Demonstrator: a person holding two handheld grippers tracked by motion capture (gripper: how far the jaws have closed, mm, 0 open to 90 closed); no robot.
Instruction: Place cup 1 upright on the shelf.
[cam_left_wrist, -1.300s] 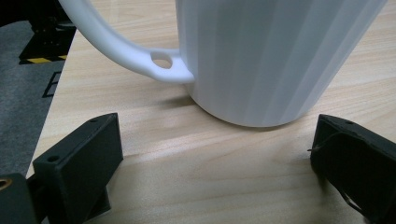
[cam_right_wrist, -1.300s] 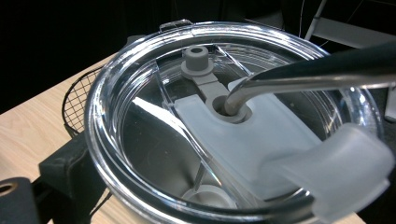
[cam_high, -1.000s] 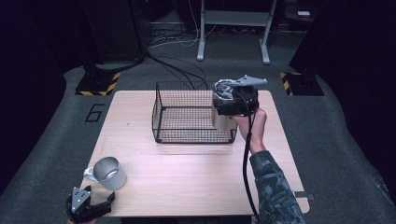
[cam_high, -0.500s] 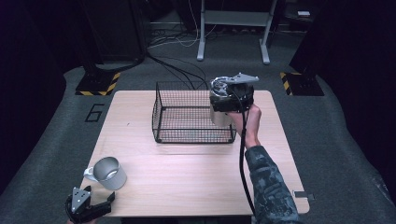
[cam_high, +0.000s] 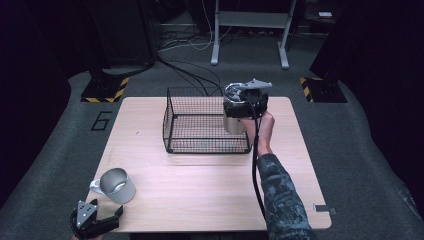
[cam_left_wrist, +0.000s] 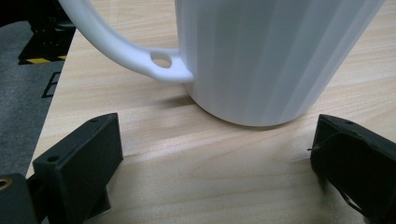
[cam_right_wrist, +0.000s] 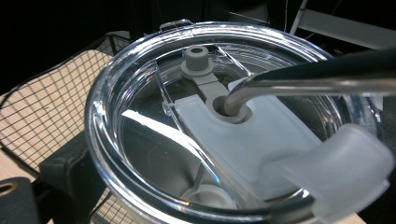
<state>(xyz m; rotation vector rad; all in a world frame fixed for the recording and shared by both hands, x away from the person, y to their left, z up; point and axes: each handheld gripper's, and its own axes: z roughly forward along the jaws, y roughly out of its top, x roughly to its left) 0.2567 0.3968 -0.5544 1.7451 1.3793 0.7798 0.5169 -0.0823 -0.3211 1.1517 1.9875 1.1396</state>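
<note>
my right tool (cam_high: 239, 107) grips lidded tumbler (cam_high: 233, 116) over wire basket (cam_high: 200, 125) | my left tool (cam_high: 102, 220) open near white mug (cam_high: 116, 185) on tabletop (cam_high: 200, 190)

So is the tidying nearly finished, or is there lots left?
Nothing looks done yet: the wire basket has no cup resting in it. In hand: the right claw grips the lidded tumbler at the basket's right end, above its rim. Left to do: probably lowering it in, then the white mug, which stands untouched on the table before the open left claw.

Mug (cam_left_wrist: 275, 56) blocks open left gripper (cam_left_wrist: 215, 163); table (cam_high: 210, 195) beyond bare.
</note>
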